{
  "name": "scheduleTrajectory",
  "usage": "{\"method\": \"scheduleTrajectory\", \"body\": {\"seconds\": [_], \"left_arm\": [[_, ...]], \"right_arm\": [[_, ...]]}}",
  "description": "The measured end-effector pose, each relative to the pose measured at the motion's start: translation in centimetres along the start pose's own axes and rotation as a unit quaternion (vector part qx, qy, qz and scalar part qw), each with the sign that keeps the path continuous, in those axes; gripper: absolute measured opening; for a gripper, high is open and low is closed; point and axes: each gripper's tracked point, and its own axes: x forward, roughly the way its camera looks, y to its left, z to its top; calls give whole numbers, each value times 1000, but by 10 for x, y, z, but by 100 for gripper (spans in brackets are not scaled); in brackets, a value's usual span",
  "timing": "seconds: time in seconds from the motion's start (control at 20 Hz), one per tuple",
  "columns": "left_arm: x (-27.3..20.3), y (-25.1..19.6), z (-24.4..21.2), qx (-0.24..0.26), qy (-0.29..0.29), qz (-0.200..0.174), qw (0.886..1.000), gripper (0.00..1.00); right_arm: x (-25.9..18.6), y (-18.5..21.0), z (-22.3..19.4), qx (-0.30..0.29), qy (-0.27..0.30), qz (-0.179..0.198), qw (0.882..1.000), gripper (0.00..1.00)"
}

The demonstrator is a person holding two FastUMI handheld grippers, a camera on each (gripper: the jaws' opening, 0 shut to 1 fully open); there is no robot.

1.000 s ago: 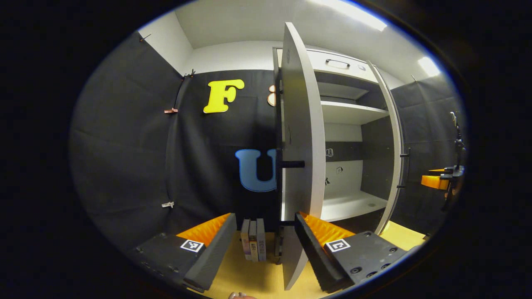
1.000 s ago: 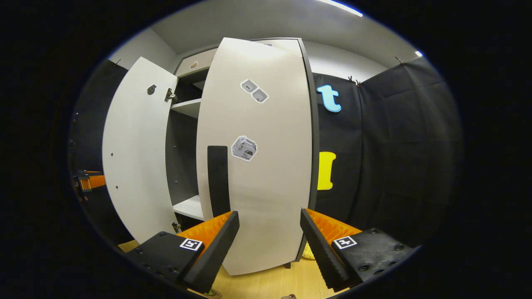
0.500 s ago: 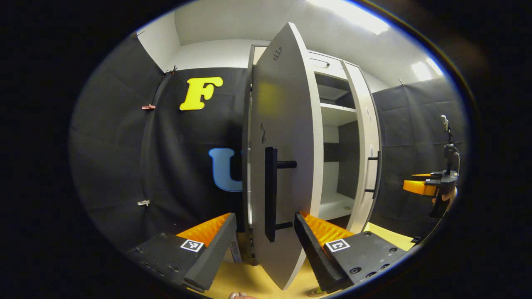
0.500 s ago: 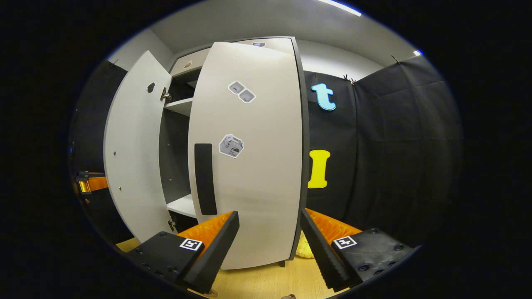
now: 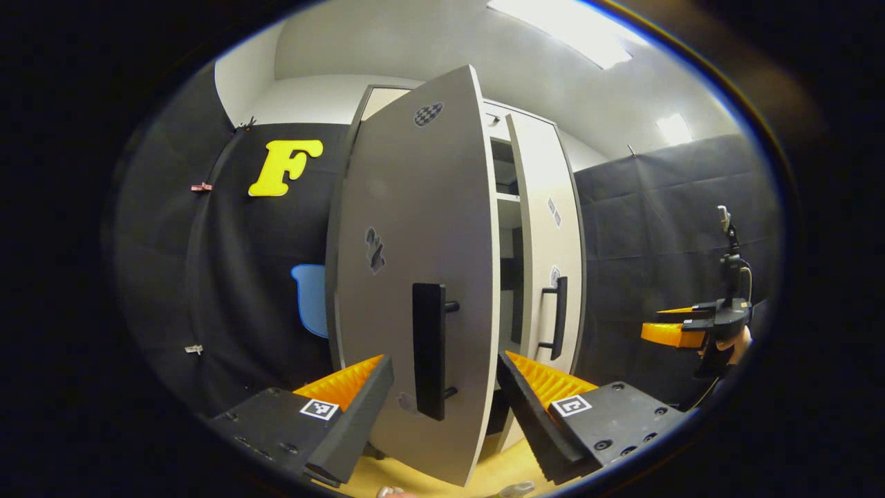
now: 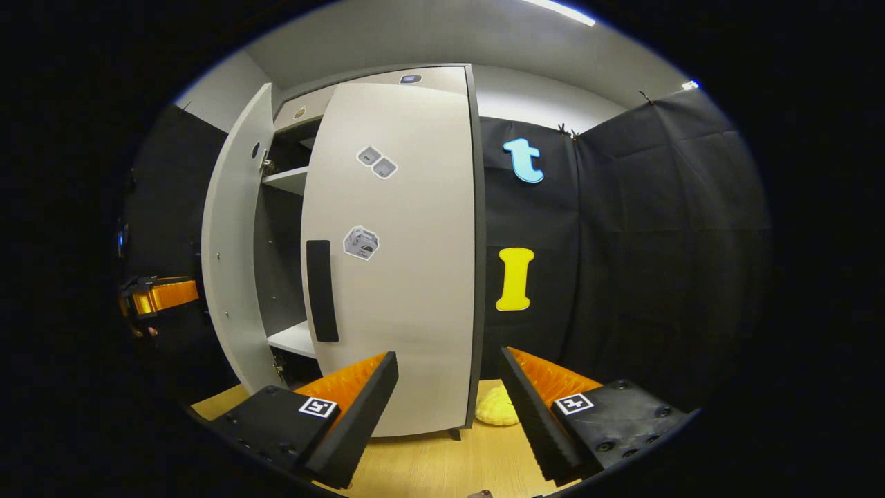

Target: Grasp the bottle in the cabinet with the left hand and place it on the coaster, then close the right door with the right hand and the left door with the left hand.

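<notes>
Left door [image 5: 415, 277] ajar, edge toward camera, bar handle [image 5: 429, 349] vertical between spread, empty fingers of left tool [image 5: 442, 408]. Right door [image 6: 394, 256] closed; right tool [image 6: 446, 408] wide open, empty.

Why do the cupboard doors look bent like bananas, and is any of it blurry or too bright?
In the left gripper view the left door bows outward from fisheye distortion, and the ceiling light is blown out to white. In the right gripper view the right door curves likewise, evenly lit and sharp; the yellow object behind it looks soft.
</notes>
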Motion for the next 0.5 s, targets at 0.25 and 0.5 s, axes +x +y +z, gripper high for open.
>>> {"method": "scheduleTrajectory", "body": {"seconds": [0.25,0.5], "left_arm": [[-17,-3,-9,-5,12,16,1000,96],[-23,-3,-10,5,15,22,1000,96]], "right_arm": [[-3,6,-2,-1,4,12,1000,98],[-9,17,0,-3,6,28,1000,98]]}}
